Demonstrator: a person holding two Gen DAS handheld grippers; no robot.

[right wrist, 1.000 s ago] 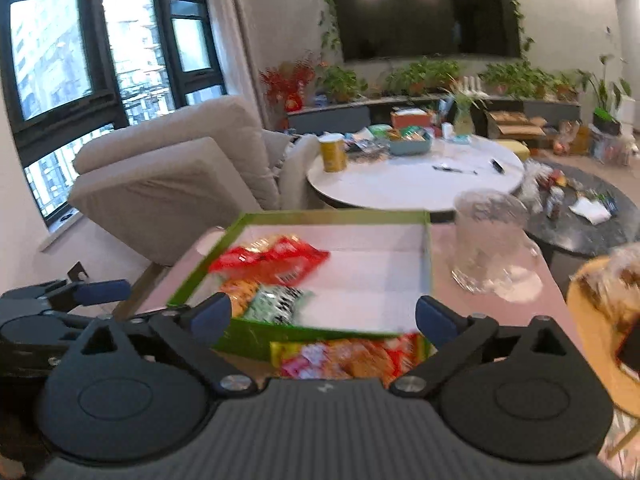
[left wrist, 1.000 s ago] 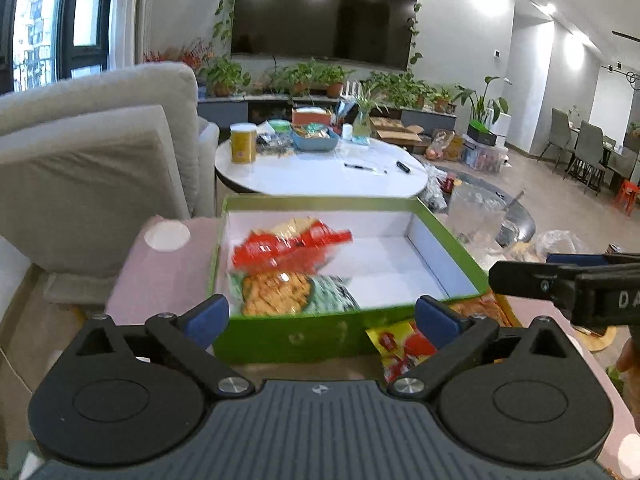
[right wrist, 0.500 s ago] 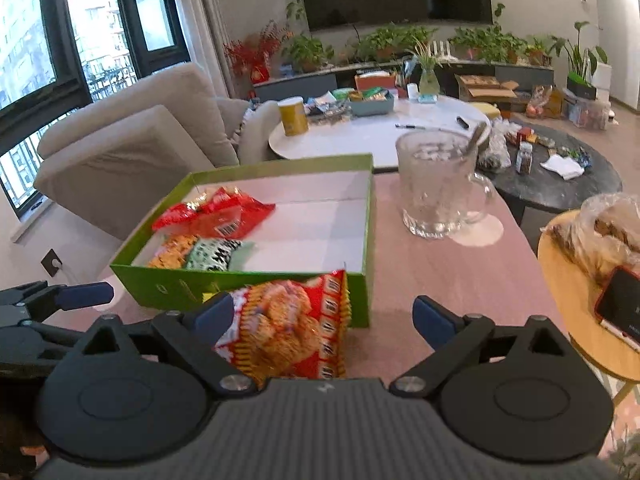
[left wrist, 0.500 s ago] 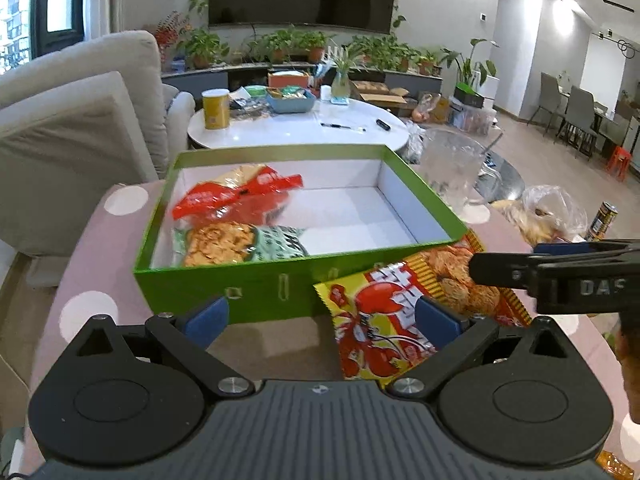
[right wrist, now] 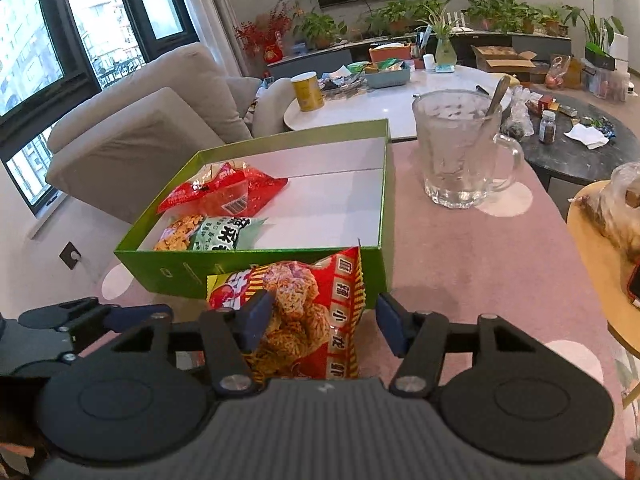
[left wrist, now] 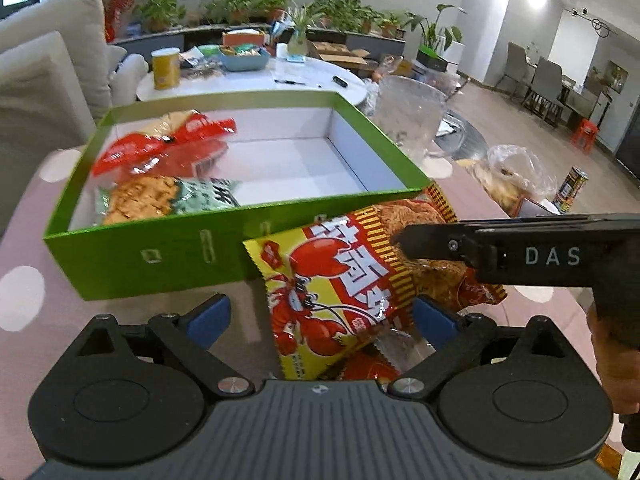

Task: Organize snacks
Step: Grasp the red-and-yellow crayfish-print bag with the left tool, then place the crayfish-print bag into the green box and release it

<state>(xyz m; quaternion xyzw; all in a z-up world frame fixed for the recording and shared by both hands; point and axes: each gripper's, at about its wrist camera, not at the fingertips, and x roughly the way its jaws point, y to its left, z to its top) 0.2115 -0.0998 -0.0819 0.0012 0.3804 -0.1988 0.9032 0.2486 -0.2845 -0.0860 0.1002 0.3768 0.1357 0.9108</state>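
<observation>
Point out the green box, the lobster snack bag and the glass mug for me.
green box (right wrist: 280,272), right wrist view, front outer wall.
lobster snack bag (left wrist: 320,280), left wrist view, printed front with the red lobster.
glass mug (right wrist: 456,152), right wrist view, middle of its clear body.

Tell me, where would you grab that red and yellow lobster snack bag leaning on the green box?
Probably across the puffy middle of the lobster snack bag, coming from the near, open side. It leans against the green box, so the far side is blocked, and the right gripper already straddles it, fingers closing, pads not yet pressing.
</observation>
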